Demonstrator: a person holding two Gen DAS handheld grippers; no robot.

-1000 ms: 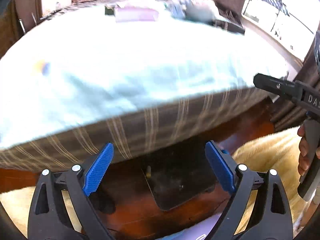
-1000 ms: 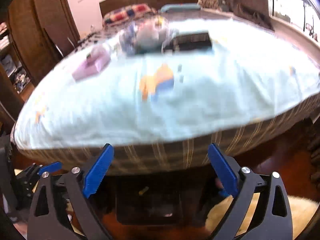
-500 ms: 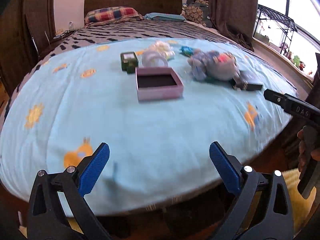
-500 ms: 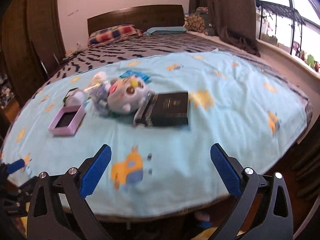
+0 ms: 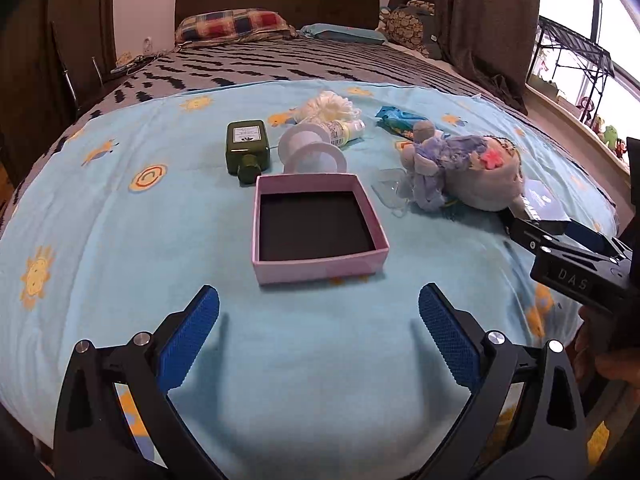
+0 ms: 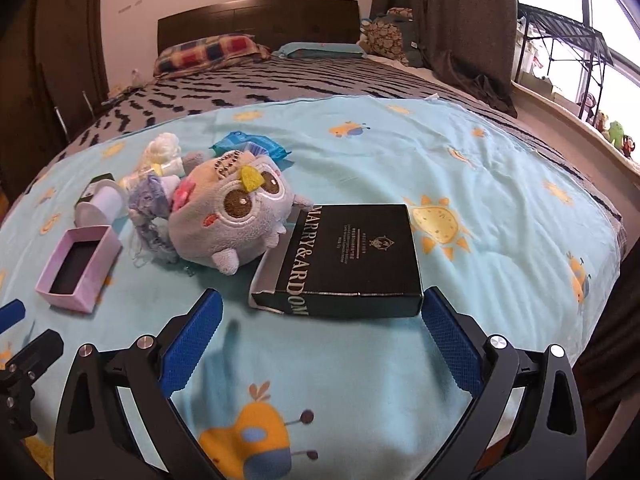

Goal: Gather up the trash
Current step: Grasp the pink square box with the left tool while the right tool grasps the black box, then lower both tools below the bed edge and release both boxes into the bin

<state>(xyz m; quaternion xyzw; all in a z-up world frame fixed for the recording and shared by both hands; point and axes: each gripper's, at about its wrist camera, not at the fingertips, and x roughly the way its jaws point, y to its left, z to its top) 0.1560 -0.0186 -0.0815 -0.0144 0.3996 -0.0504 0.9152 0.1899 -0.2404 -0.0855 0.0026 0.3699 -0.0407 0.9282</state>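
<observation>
Broadly, the bed (image 5: 100,216) carries a light blue blanket (image 6: 400,152) with all items lying on it. Largest is the black box (image 6: 352,258), flat, directly ahead of the right gripper (image 6: 320,340), whose jaws stand wide and hold nothing. Touching the box's left edge is a grey plush toy (image 6: 236,216), with a purple fabric bundle (image 6: 150,200) against its left side. The pink open box (image 5: 316,226) sits upright, dark inside, directly ahead of the left gripper (image 5: 320,342); its jaws are also wide and hold nothing. Beyond the pink box, a green bottle (image 5: 247,150) lies on its side, cap toward the camera. Just right of it lies a white spool (image 5: 310,150), with a white pom-pom (image 5: 330,106) behind. A blue wrapper (image 5: 394,118) lies near the plush toy's far side. A clear plastic scrap (image 5: 390,190) lies between the pink box and the plush toy.
</observation>
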